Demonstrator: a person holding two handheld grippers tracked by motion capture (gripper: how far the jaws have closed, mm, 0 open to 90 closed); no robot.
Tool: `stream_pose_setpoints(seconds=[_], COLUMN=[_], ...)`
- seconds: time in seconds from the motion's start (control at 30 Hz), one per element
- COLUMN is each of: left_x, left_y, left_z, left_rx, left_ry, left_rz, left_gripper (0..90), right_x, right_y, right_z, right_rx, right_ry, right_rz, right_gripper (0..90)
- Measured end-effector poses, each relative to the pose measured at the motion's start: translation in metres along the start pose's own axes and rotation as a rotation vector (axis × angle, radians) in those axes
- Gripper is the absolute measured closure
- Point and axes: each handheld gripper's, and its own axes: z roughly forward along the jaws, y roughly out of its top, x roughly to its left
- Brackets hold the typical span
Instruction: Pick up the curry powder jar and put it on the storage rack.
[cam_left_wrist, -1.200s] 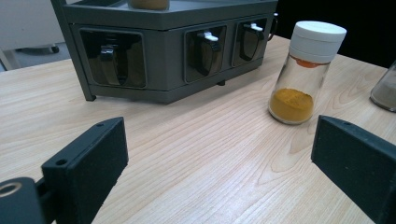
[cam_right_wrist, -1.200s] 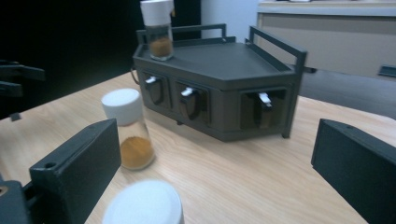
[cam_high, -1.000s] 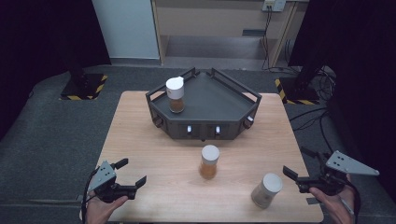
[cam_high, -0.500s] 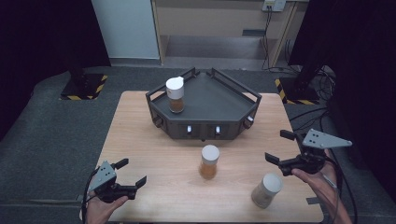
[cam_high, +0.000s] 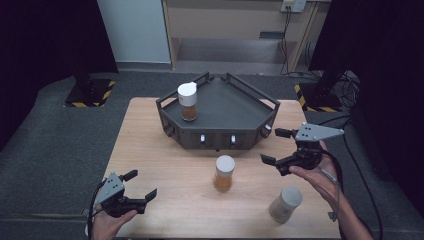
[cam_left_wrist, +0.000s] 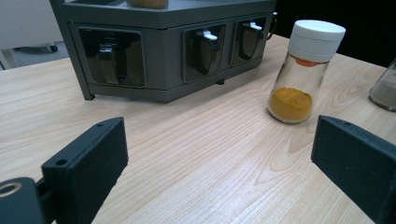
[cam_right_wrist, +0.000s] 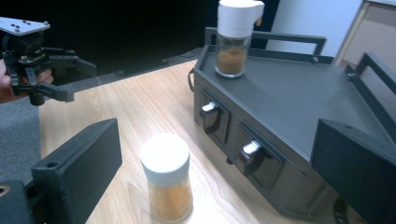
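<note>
Three white-capped spice jars are in view. One with brown powder (cam_high: 187, 101) (cam_right_wrist: 235, 37) stands on the dark corner rack (cam_high: 235, 107) (cam_right_wrist: 299, 88) (cam_left_wrist: 163, 51). A second, holding orange powder (cam_high: 224, 173) (cam_left_wrist: 301, 70) (cam_right_wrist: 167, 179), stands on the table in front of the rack. The third jar (cam_high: 285, 204) (cam_left_wrist: 385, 86) stands at the front right. My right gripper (cam_high: 272, 146) (cam_right_wrist: 217, 158) is open, raised to the right of the middle jar and pointing at it. My left gripper (cam_high: 141, 184) (cam_left_wrist: 219, 163) (cam_right_wrist: 46, 70) is open near the front left corner, with nothing between its jaws.
The rack's front face carries small latched drawers (cam_left_wrist: 208, 46) (cam_right_wrist: 212, 116). The wooden table (cam_high: 150, 150) is ringed by grey carpet, and its edges lie close to both hands. A hazard-striped base (cam_high: 90, 92) sits on the floor at far left.
My right gripper has risen from the front right table edge and travelled forward and left toward the middle jar and the rack. The left gripper and the jars have stayed put.
</note>
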Motion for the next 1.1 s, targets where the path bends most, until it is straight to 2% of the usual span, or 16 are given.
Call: stream_pose_setpoints(seconds=[0.27,0.67,1.1], left_x=[-0.001,-0.001,0.000], left_y=[0.001,0.001,0.001], left_z=[0.000,0.000,0.001], left_rx=[0.003,0.005,0.009], left_ry=[-0.001,-0.003,-0.007], left_rz=[0.005,0.006,0.007], left_gripper=[3.2,3.2,3.4], right_x=[-0.006,-0.010,-0.007], right_y=[0.011,0.016,0.026], right_z=[0.028,0.058,0.085], right_rx=[0.038,0.076,0.170], right_ry=[0.046,0.105,0.154], right_rz=[-0.024,-0.033,-0.069], right_gripper=[3.4,4.2,5.1])
